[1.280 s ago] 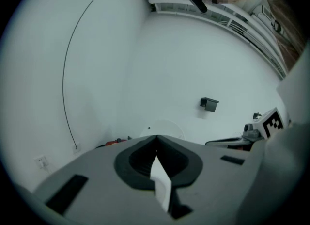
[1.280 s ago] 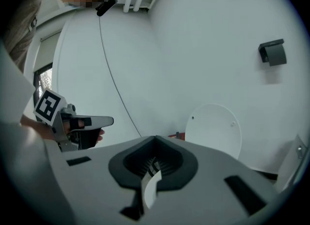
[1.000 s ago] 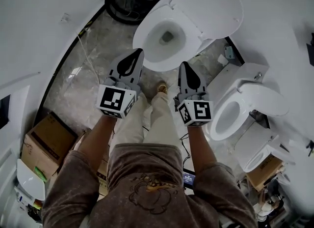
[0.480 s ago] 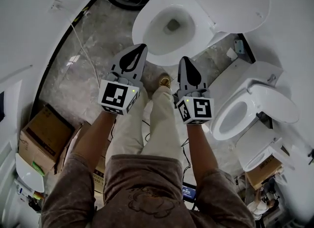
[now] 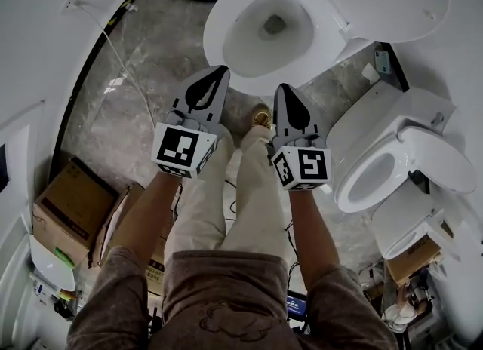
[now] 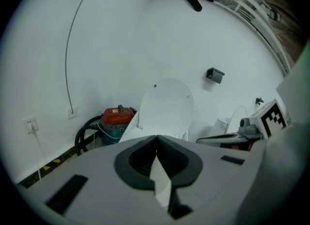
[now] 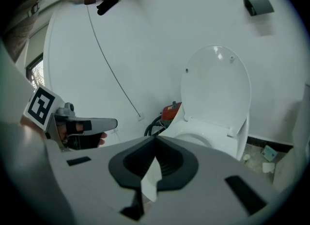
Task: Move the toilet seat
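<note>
Nearest: mottled brown sweatshirt (image 5: 226,303), soft knit, with both sleeves pushed up. Beige trousers (image 5: 226,198) below, and a tan shoe (image 5: 262,118) on the floor.

Both forearms are bare, stretched forward and roughly parallel. Each hand is hidden behind a white cube with black square markers, the left cube (image 5: 181,152) and the right cube (image 5: 302,167).

Left tongs (image 5: 220,71): matte grey plastic shell tapering to a point, with black ribbed pads inside. The jaws are clenched tip to tip with nothing between them. They angle forward and slightly down.

Right tongs (image 5: 281,88): same build and same tilt. They are clenched and empty, level with the left pair and well apart from it.

Floor (image 5: 143,99): polished grey-brown marble with pale veining.

Toilet seat (image 5: 219,39): glossy white oval ring that appears to lie flat on the bowl, directly ahead of both tongs. From the head view the tips stop short of its front rim, with no contact.

Lid (image 7: 218,88): smooth white oval, raised upright against the wall, with small bumpers on its face.

Second toilet (image 5: 377,175): white, on the right, with its lid up.

Cardboard box (image 5: 72,205): sits at the left, against the wall.

Far: red vacuum cleaner (image 6: 116,117) with a black coiled hose, left of the bowl. Plain white wall (image 6: 121,40) behind, carrying a thin cable.
</note>
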Tool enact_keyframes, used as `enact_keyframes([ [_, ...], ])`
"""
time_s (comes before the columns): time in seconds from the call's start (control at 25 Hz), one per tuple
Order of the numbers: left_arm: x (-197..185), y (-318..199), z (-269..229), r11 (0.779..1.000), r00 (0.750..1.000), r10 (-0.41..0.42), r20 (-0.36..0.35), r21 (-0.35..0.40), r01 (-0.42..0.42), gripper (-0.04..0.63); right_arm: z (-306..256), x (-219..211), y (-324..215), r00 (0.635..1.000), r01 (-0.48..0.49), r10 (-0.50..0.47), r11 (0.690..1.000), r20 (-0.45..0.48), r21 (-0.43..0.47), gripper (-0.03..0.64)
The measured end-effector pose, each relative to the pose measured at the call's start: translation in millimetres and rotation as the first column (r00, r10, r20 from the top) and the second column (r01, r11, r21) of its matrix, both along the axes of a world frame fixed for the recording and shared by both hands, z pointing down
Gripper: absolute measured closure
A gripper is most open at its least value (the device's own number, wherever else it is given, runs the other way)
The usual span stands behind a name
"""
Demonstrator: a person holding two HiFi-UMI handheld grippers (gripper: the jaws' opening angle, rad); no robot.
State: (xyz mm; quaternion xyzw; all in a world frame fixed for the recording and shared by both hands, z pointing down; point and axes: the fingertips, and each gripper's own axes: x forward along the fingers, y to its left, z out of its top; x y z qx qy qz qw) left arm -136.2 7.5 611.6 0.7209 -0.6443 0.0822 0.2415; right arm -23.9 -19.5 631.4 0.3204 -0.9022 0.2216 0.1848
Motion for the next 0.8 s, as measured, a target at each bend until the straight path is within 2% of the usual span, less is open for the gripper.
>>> enact_keyframes([
  [0.04, 0, 1, 2, 1.0, 1.0, -0.001, -0.009, -0.002, 0.001, 0.584, 1, -1, 2, 1.0, 0.004, -0.004, 1.0, 0.003, -0.002, 0.616],
  [0.12, 2, 3, 8, 1.0, 0.999, 0.001, -0.034, -0.011, -0.002, 0.575, 6, -1, 4, 1.0, 0.005, -0.005, 1.0, 0.011, -0.02, 0.534],
  [0.2, 6, 5, 14, 1.0, 0.998, 0.007, -0.069, -0.023, -0.008, 0.478, 12, 1, 7, 1.0, 0.0, 0.001, 0.999, 0.014, -0.049, 0.478],
  [0.28, 8, 8, 20, 0.999, 0.995, 0.008, -0.104, -0.032, -0.011, 0.453, 21, 1, 11, 1.0, 0.01, -0.008, 0.996, 0.019, -0.094, 0.423],
  [0.36, 10, 11, 28, 0.999, 0.991, 0.008, -0.131, -0.043, -0.014, 0.397, 33, 0, 18, 0.999, 0.017, -0.011, 0.987, 0.034, -0.158, 0.317],
  [0.48, 11, 17, 41, 0.998, 0.985, -0.001, -0.175, -0.065, -0.011, 0.312, 51, 1, 26, 1.0, 0.014, -0.009, 0.974, 0.023, -0.225, 0.232],
  [0.64, 13, 24, 63, 0.994, 0.974, -0.015, -0.225, -0.109, -0.01, 0.262, 79, 8, 33, 1.0, -0.023, 0.024, 0.952, 0.0, -0.306, 0.146],
  [0.8, 12, 29, 93, 0.986, 0.963, -0.061, -0.263, -0.167, 0.017, 0.255, 107, 20, 37, 0.997, -0.078, 0.081, 0.918, -0.009, -0.388, 0.132],
])
